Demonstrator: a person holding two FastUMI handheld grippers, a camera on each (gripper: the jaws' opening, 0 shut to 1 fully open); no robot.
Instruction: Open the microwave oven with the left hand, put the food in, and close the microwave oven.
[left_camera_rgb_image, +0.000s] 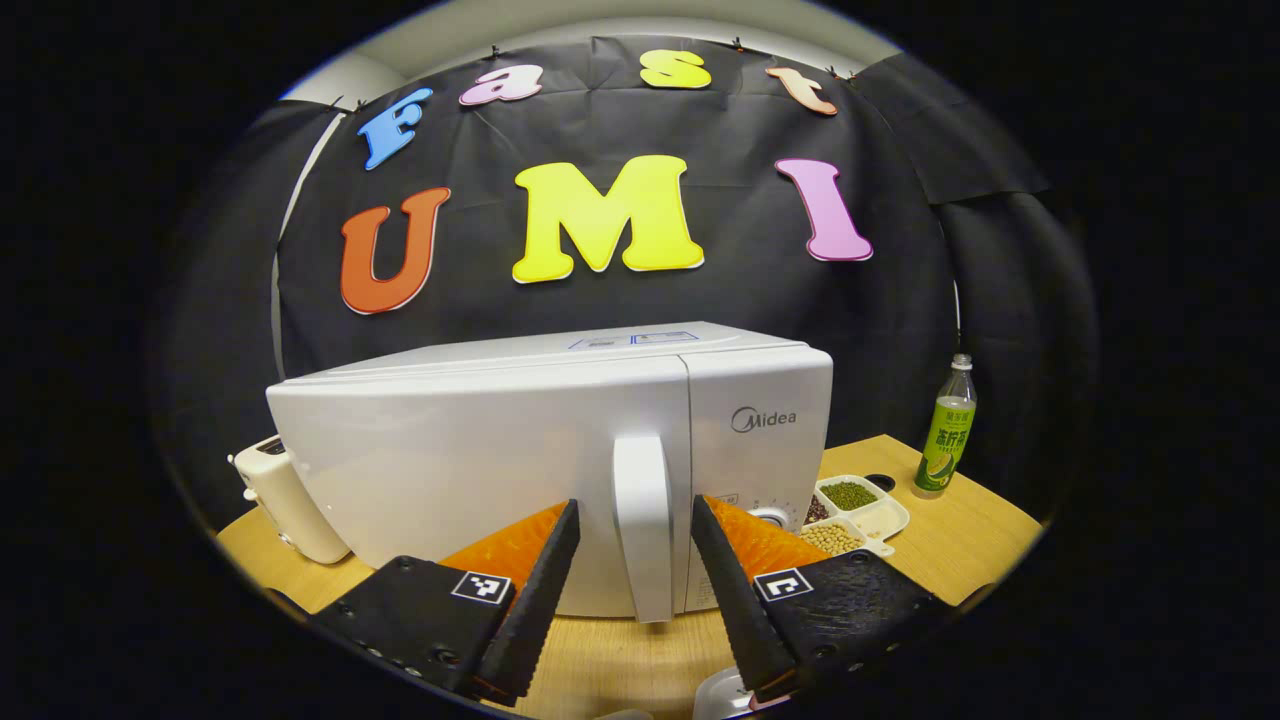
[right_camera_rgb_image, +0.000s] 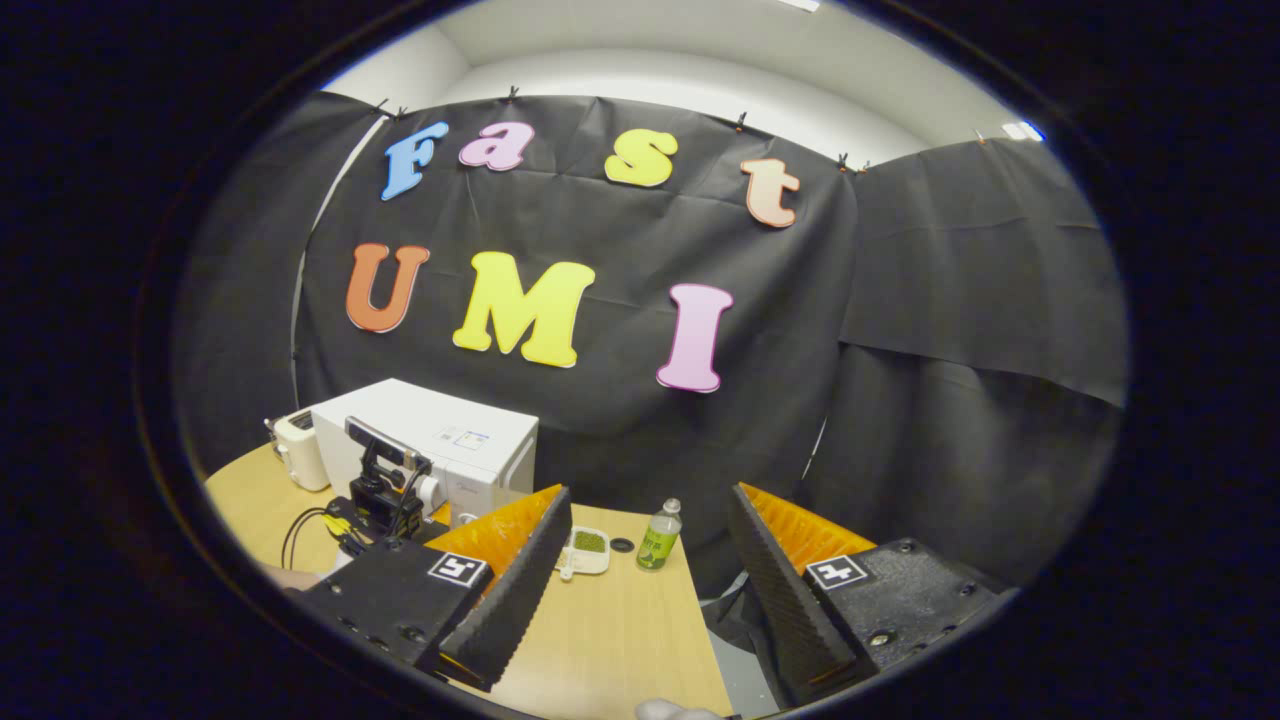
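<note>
Left gripper (left_camera_rgb_image: 632, 520) held up to the microwave oven (left_camera_rgb_image: 560, 440), jaws spread wide with the upright door handle (left_camera_rgb_image: 642, 520) standing between them, a gap left on either side and no pad touching it yet. Door shut, flush with the control panel (left_camera_rgb_image: 760, 430) just past the right-hand jaw. A sectioned dish of beans (left_camera_rgb_image: 858, 510) beyond that same jaw on the wooden table (left_camera_rgb_image: 960, 540), a green bottle (left_camera_rgb_image: 948, 430) farther out, a small white toaster (left_camera_rgb_image: 290, 500) off past the left-hand jaw. Handle likely rigid moulded plastic, smooth and a little slippery, so best pinched across its mid-height where the bar stands proud of the door; oven body probably heavy enough to stay put under a steady pull, though a sharp tug might slide it on the tabletop. Right gripper (right_camera_rgb_image: 648, 540) held well back from the oven, jaws wide apart and holding nothing, the bottle and dish seen far ahead between them. Something pale at the near table edge below the jaws, possibly the food container (left_camera_rgb_image: 722, 695), too cropped to tell.
</note>
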